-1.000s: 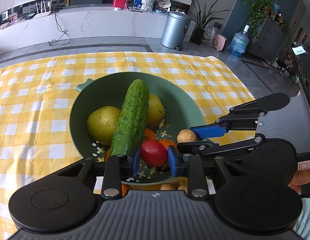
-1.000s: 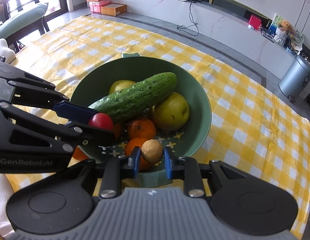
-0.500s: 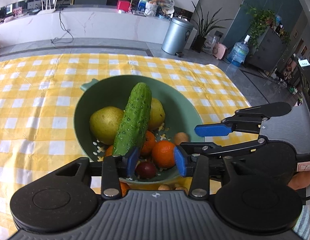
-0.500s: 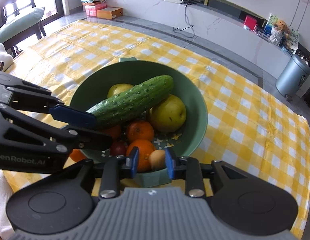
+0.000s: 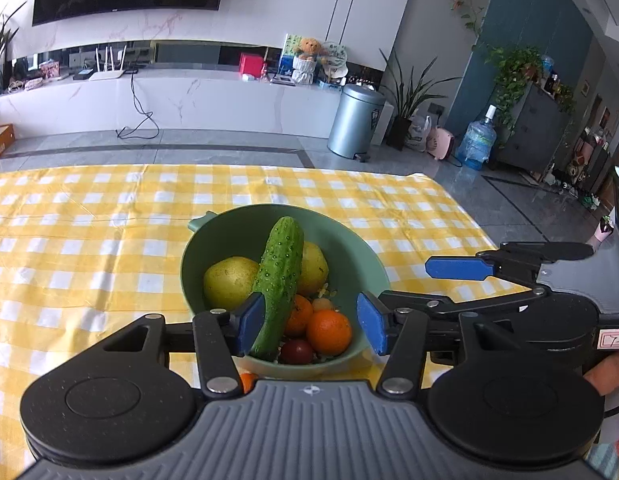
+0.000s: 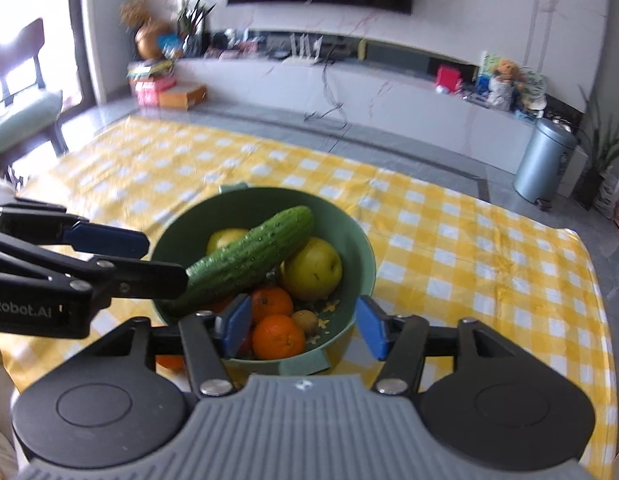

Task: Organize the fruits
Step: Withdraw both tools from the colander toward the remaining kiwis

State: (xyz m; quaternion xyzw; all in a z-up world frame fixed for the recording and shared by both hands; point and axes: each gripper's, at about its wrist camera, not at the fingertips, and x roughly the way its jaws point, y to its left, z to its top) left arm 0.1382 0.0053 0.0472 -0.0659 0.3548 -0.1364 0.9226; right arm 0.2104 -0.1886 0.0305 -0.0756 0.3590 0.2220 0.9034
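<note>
In the left wrist view, a yellow-and-white checked tablecloth was seen covering the table, with a green bowl set on it near the front edge. Inside the bowl, a yellow pear lay at the left, a cucumber was propped lengthwise over the pile, and a second pear was partly hidden behind it. Two oranges and a dark red tomato were gathered at the near side. The left gripper was held above the bowl's near rim with its blue pads spread wide and nothing between them. Further right, the right gripper was seen side-on, likewise spread and empty. A silver bin stood on the floor beyond the table.

In the right wrist view, the left gripper entered from the left, parted, its lower finger passing in front of the cucumber's near end. The bowl sat centre, holding a pear, oranges and a small brown fruit. The right gripper was held spread over the near rim, gripping nothing
</note>
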